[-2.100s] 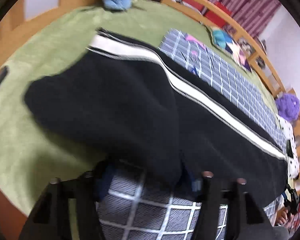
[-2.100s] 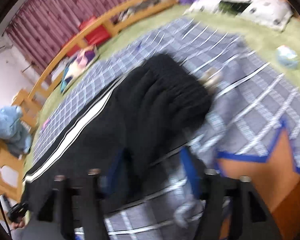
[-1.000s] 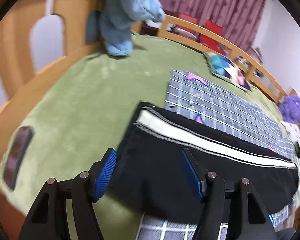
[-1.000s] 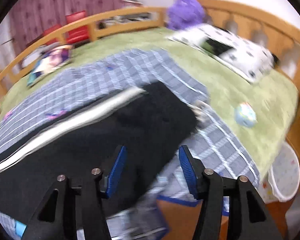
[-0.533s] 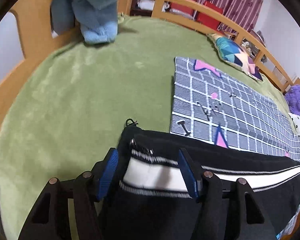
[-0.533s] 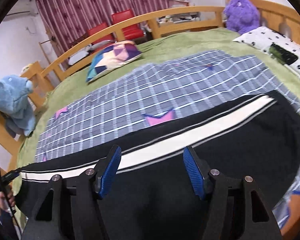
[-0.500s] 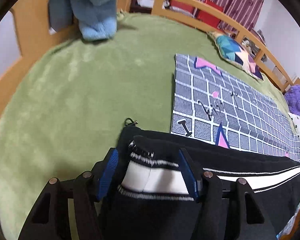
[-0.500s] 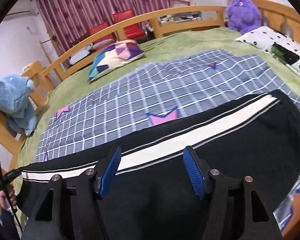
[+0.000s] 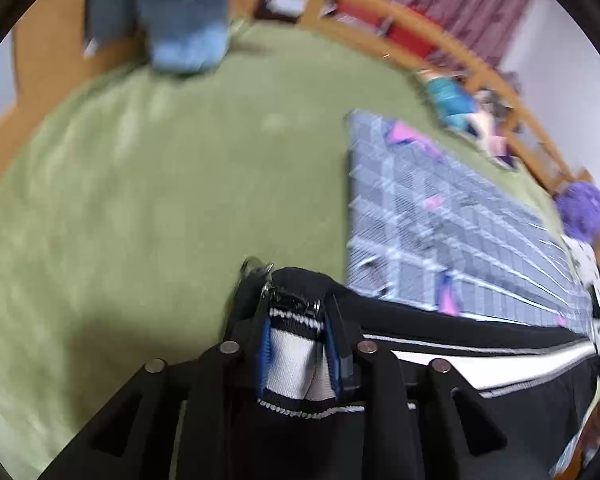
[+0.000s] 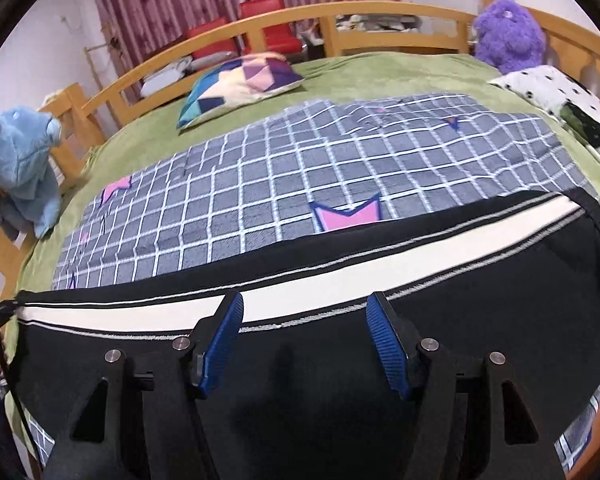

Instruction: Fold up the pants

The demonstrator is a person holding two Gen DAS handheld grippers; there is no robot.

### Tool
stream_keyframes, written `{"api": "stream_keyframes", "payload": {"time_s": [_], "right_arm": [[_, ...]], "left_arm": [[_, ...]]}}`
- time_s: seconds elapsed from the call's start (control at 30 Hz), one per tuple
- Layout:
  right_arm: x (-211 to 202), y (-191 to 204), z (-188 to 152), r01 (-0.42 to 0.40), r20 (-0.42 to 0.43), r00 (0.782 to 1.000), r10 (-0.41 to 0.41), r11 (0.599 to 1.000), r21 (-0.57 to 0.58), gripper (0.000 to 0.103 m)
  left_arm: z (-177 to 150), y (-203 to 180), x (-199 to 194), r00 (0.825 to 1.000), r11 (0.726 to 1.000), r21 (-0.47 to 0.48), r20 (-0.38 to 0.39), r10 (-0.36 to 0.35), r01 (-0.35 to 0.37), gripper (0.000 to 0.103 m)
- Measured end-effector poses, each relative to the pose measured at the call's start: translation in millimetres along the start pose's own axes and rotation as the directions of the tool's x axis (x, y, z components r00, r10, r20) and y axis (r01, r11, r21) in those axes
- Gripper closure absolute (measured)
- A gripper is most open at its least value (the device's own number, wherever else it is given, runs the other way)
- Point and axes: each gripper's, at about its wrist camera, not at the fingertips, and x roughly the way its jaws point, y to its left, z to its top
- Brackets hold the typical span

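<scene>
Cuff pinched, ready to fold the pants (image 10: 340,360) end over end.

My left claw (image 9: 298,354) is clamped tight on the striped cuff; my right claw (image 10: 304,340) hangs wide, empty, pants spread beneath it on the bed (image 10: 360,72). I'd carry the cuff toward the waistband, keeping the stripe (image 10: 340,272) aligned.

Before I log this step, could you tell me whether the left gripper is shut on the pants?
Shut: the left gripper pinches the white-striped end of the pants between its fingers.
</scene>
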Motion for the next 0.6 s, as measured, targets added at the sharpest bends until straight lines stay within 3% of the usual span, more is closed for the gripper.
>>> {"api": "stream_keyframes", "payload": {"time_s": [0.13,0.3,0.4,0.43,0.5,0.53,0.6], "right_arm": [[21,15,9,0.018,-0.024,0.999,-0.022,0.989,-0.145,0.039],[70,34,32,-0.039,-0.074,0.997,0.011,0.925,-0.377,0.037],[100,34,43,-0.090,-0.162,0.987,0.024,0.904,-0.417,0.037],[112,34,44,-0.125,-0.226,0.974,0.028,0.895,-0.428,0.040],[125,37,39,-0.157,-0.283,0.959,0.015,0.859,-0.487,0.074],[124,40,37,-0.162,-0.276,0.961,0.017,0.844,-0.512,0.099],[115,47,35,-0.129,-0.219,0.976,0.000,0.808,-0.574,0.100]], "left_arm": [[-4,-11,-11,0.998,0.996,0.065,0.039,0.052,-0.054,0.063],[-9,-19,-25,0.995,0.990,0.111,0.065,0.076,-0.083,0.062],[-7,-11,-23,0.996,0.993,0.092,0.055,0.075,-0.080,0.062],[-7,-9,-21,0.996,0.994,0.082,0.055,0.074,-0.078,0.062],[-8,-7,-17,0.997,0.995,0.082,0.053,0.047,-0.052,0.083],[-8,-8,-14,0.999,0.995,0.094,0.040,0.016,-0.020,0.083],[-8,-10,-19,0.997,0.993,0.112,0.072,0.026,-0.034,0.084]]}}
